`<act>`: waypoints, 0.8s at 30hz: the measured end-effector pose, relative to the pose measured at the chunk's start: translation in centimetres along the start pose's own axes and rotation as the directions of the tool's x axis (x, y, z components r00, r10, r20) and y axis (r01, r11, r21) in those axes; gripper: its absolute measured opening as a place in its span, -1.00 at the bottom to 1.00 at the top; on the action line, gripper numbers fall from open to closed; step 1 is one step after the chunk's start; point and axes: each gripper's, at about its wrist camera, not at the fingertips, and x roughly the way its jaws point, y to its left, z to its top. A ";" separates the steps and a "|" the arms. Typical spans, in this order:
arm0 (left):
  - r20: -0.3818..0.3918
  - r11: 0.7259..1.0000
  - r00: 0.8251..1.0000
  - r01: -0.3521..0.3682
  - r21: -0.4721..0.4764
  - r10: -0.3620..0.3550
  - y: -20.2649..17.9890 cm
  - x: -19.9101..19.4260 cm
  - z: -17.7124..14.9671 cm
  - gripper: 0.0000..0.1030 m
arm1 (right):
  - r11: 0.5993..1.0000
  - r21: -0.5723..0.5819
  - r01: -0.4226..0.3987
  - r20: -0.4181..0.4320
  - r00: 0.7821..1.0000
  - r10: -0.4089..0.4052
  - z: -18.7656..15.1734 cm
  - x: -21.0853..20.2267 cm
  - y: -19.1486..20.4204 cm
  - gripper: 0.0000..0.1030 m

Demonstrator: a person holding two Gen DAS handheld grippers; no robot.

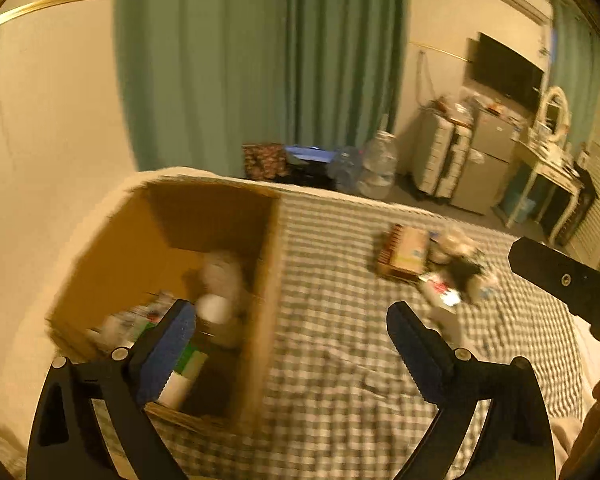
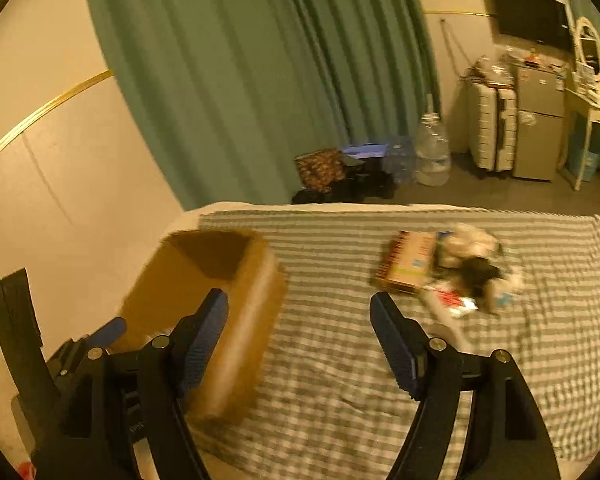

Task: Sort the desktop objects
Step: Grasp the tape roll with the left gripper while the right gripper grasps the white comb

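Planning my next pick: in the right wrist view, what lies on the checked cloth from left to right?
Cardboard box → flat brown packet → blurred pile of small items.

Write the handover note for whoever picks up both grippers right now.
Left gripper: open, empty, beside the cardboard box.
Right gripper: open, empty, over the checked cloth.
Done: several items already lie in the box; blur hides what they are.
Left: the pile on the cloth's far side, a flat carton and some small soft things, still needs sorting into the box.
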 end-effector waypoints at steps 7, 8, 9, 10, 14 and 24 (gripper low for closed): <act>-0.071 0.991 0.995 0.077 0.106 -0.070 -8.4 3.8 -4.4 0.92 | 0.994 0.051 0.093 -0.026 0.995 -0.092 -3.5 -0.7 -10.3 0.43; -0.081 0.988 0.994 0.085 0.128 -0.075 -9.7 4.4 -5.0 0.92 | 0.992 0.057 0.114 -0.023 0.993 -0.113 -3.9 -0.6 -11.5 0.43; -0.088 0.985 0.993 0.092 0.145 -0.080 -10.5 4.8 -5.4 0.92 | 0.990 0.061 0.127 -0.022 0.992 -0.126 -4.2 -0.6 -12.4 0.43; -0.097 0.981 0.991 0.103 0.165 -0.088 -11.5 5.5 -5.8 0.92 | 0.989 0.069 0.130 -0.026 0.991 -0.128 -4.6 -0.2 -13.5 0.43; -0.113 0.967 0.990 0.113 0.230 -0.089 -14.8 7.9 -7.0 0.92 | 0.987 0.108 0.115 -0.056 0.992 -0.109 -6.2 1.5 -16.7 0.37; -0.191 0.948 0.977 0.151 0.279 -0.099 -18.9 15.3 -8.3 0.92 | 0.973 0.214 0.084 -0.143 0.988 -0.054 -8.1 5.8 -21.5 0.35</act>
